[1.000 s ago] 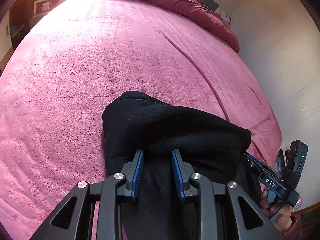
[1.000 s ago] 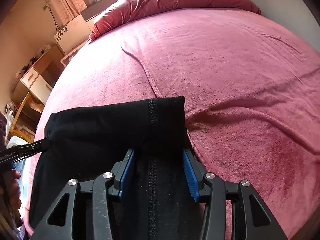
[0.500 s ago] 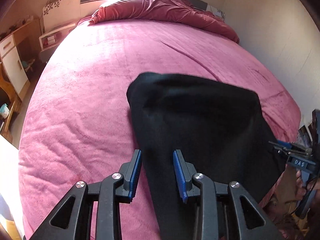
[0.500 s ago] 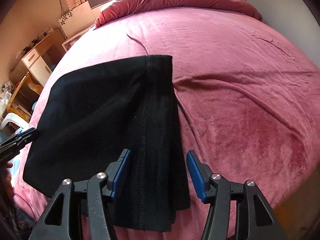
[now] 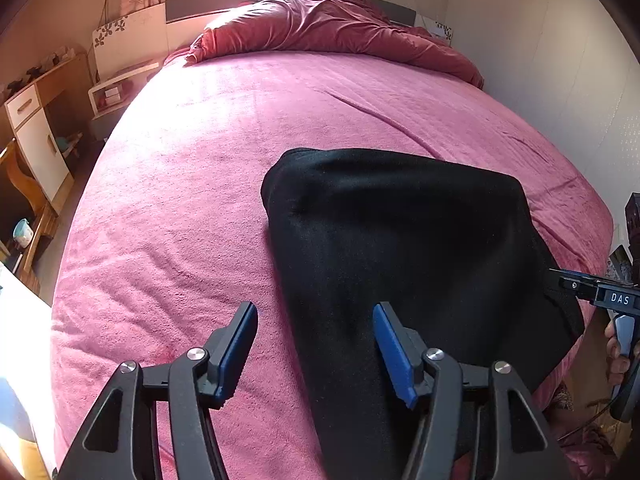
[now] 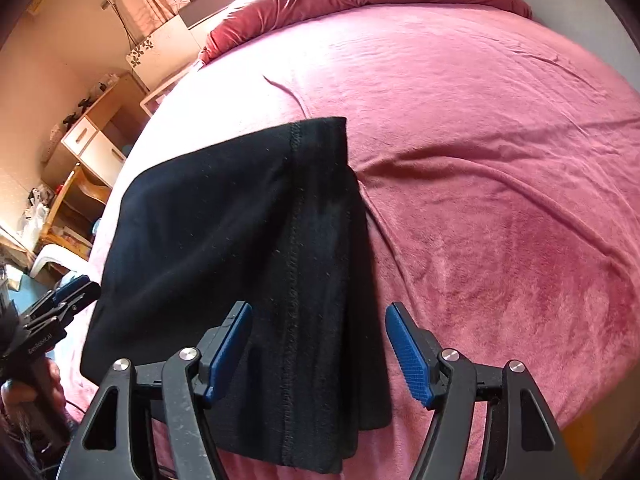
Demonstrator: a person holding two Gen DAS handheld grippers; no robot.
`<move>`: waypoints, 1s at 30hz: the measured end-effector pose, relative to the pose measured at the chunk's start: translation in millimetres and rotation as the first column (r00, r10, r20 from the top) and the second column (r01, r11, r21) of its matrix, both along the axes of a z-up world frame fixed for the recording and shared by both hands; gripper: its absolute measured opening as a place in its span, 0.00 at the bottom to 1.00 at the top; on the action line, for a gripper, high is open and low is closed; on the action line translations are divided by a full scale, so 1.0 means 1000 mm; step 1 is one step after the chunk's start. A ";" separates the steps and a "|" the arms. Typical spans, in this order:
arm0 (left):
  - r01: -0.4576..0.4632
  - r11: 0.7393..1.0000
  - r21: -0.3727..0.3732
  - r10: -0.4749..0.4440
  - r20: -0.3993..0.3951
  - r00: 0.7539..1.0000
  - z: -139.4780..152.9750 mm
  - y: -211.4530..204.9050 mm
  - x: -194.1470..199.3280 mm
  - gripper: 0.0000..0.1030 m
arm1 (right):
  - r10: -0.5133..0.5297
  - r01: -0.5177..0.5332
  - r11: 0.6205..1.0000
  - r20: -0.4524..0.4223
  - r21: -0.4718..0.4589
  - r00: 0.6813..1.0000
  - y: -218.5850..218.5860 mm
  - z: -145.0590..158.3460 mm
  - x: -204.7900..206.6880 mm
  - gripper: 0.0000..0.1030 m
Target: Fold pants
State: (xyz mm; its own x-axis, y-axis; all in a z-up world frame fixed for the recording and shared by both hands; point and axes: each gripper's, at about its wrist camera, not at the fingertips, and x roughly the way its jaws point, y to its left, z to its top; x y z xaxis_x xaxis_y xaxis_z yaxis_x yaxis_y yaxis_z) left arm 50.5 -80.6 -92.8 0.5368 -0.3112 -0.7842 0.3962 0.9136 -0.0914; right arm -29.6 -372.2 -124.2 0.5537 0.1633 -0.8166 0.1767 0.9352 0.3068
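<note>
Right wrist view: black pants lie folded on the bed, near its edge. Both jaws opening, gripping nothing: right hand-held gripper, left hand-held gripper. Folding looks nearly finished; perhaps one fold remains.

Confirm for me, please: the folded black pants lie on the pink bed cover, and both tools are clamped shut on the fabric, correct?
Not quite. The black pants do lie folded on the pink bed cover, but neither tool grips them. The right wrist view shows the right tool opening, pads clear of the cloth; the left wrist view shows the same for the left tool.
</note>
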 end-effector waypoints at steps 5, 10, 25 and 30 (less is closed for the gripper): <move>-0.007 1.000 -0.021 0.007 -0.002 1.000 0.003 0.007 -0.001 0.63 | 0.012 -0.012 0.998 0.008 0.066 1.000 -0.003 0.003 0.015 0.70; -0.008 0.999 -0.045 0.007 -0.017 1.000 0.001 0.013 0.004 0.64 | 0.034 -0.033 0.993 -0.012 0.110 0.999 -0.011 -0.003 0.024 0.74; -0.021 0.947 -0.319 -0.066 -0.258 0.964 -0.033 0.032 0.053 0.77 | 0.122 -0.096 0.943 -0.061 0.317 0.991 -0.025 -0.050 0.055 0.76; -0.072 0.921 -0.382 -0.076 -0.360 0.930 -0.053 0.035 0.068 0.76 | 0.154 -0.124 0.915 -0.047 0.384 0.987 -0.025 -0.064 0.063 0.78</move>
State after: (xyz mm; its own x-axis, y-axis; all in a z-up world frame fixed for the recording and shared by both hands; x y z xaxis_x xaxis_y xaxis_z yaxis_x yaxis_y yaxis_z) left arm 118.1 -45.1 -145.8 0.2385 -0.6269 -0.7417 0.2692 0.7765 -0.5697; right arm 33.7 -397.6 -187.7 0.4432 0.5394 -0.7159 0.0894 0.7681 0.6341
